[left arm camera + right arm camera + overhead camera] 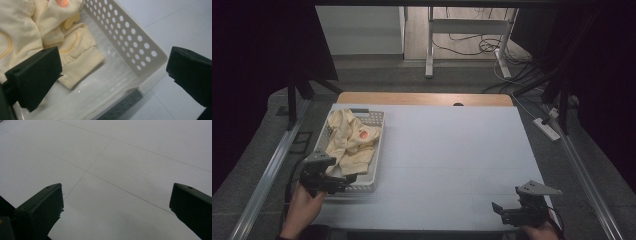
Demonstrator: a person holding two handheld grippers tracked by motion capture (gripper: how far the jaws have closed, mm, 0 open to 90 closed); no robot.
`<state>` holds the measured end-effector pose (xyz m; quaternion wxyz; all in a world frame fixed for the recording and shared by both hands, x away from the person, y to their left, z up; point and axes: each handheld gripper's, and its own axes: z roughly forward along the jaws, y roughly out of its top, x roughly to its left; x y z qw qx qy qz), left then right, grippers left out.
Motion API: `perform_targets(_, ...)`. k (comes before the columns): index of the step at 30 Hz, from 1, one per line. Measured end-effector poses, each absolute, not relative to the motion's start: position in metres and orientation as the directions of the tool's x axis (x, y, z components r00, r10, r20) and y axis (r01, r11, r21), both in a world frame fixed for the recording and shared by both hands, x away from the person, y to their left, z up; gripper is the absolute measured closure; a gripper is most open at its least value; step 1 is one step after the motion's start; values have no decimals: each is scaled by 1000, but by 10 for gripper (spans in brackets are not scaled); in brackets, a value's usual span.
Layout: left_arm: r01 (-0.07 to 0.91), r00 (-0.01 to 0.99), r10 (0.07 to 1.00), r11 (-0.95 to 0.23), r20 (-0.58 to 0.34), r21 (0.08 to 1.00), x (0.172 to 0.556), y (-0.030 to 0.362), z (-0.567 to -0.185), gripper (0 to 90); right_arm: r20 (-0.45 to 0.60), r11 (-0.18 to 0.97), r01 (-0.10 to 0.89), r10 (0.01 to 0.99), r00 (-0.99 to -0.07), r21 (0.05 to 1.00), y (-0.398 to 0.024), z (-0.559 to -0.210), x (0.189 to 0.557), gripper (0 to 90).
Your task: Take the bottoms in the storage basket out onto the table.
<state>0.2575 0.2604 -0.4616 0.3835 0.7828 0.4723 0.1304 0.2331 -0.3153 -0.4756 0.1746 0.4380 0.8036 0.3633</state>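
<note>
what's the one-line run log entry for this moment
left gripper: open, over near corner of basket | garment: cream, in basket, ungrasped | right gripper: open, above bare table

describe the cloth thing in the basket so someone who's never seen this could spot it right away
On the left side of the white table sits a white perforated basket, just ahead of the left tool. Inside lies a crumpled pale-yellow garment, the one soft thing there, marked by an orange patch.
</note>
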Motion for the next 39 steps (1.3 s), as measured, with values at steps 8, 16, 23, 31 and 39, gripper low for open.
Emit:
perform_targets(8, 656, 491, 856, -243, -160, 714, 270, 263, -459, 0, 36, 355, 579, 831, -556, 734, -315, -476, 233, 0)
perform_targets(16, 661, 476, 868, -245, -144, 709, 281, 262, -456, 0, 35, 357, 580, 830, -556, 732, -315, -476, 234, 0)
perform_targets(23, 669, 454, 881, -239, -132, 704, 292, 263, -456, 0, 35, 358, 579, 829, -557, 732, -315, -476, 234, 0)
perform_targets(31, 683, 438, 889, -231, -134, 693, 305, 267, -457, 0, 36, 358, 579, 829, -558, 732, -314, -476, 234, 0)
perform_targets(39, 685, 450, 881, -238, -144, 689, 318, 271, -459, 0, 37, 359, 579, 828, -560, 732, -314, -476, 233, 0)
